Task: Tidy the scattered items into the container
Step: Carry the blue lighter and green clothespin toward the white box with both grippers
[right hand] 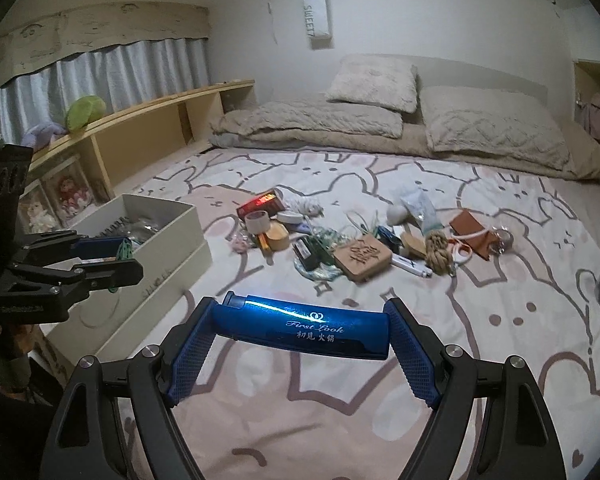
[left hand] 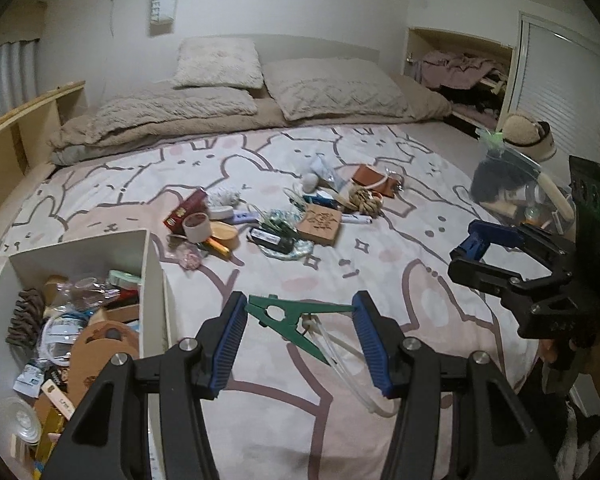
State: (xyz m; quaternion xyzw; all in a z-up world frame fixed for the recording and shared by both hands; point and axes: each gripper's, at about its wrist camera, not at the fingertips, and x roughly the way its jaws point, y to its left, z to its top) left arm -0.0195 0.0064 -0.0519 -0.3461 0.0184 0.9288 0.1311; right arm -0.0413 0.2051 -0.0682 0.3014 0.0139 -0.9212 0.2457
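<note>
The left claw (left hand: pixel 300 320) was clamped on a green clothes peg (left hand: pixel 296 314), its blue pads (left hand: pixel 231 344) pressing on the peg's two ends, with a pale plastic loop (left hand: pixel 352 364) hanging from the peg. The right claw (right hand: pixel 300 332) was clamped on a shiny blue case (right hand: pixel 304 330) with white lettering, held crosswise between its pads (right hand: pixel 410 350). Both were held above a bed (right hand: pixel 500 320) covered in a pink sheet printed with rabbits.

The white box (left hand: pixel 150 280) stood on the bed to the left, already crowded with odds and ends, just beside the left claw. The remaining clutter lay in a loose heap in the middle of the bed, well apart from the box: a roll of tape (left hand: pixel 197 225), a red packet (left hand: pixel 186 208), a carved wooden square (left hand: pixel 320 224), a knot of rope (left hand: pixel 366 200) and a brown leather pouch (left hand: pixel 374 178). Beige pillows (right hand: pixel 492 128) lay at the head of the bed.
</note>
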